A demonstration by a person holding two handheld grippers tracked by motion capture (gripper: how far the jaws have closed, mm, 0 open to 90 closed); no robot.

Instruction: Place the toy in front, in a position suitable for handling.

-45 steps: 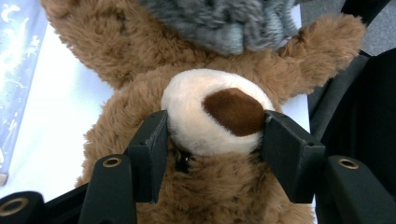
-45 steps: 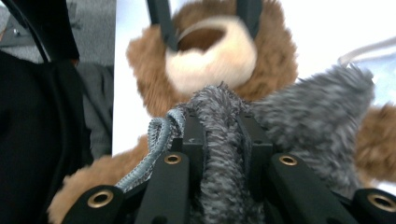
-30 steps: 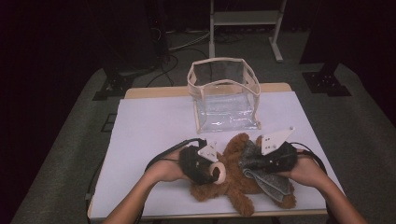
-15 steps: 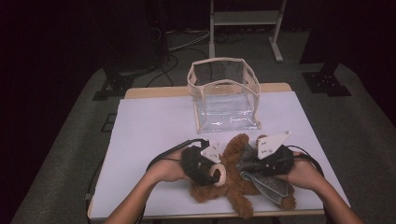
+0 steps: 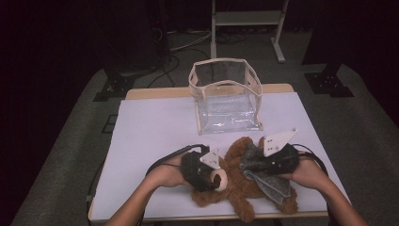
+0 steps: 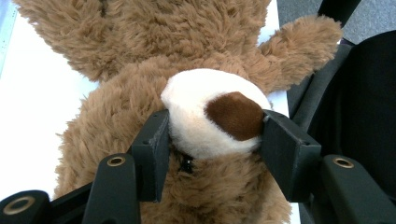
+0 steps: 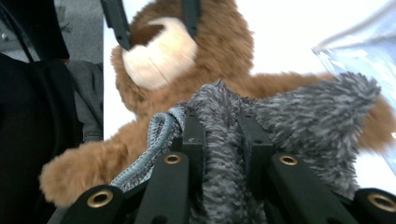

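White table covering (image 5: 155, 136) spans the work surface; a clear bag (image 5: 226, 96) stands open at its far side. The teddy bear (image 5: 237, 190) lies at the near edge, between my hands. My left gripper (image 6: 212, 137) clamps the bear's cream snout (image 6: 205, 112) from both sides. My right gripper (image 7: 223, 135) pinches the grey fuzzy garment (image 7: 299, 112) lying over the bear's body. I judge both items light, soft and compressible; the plush yields and may slip. Grip raised features: snout, limb, or a bunched fold of fabric.
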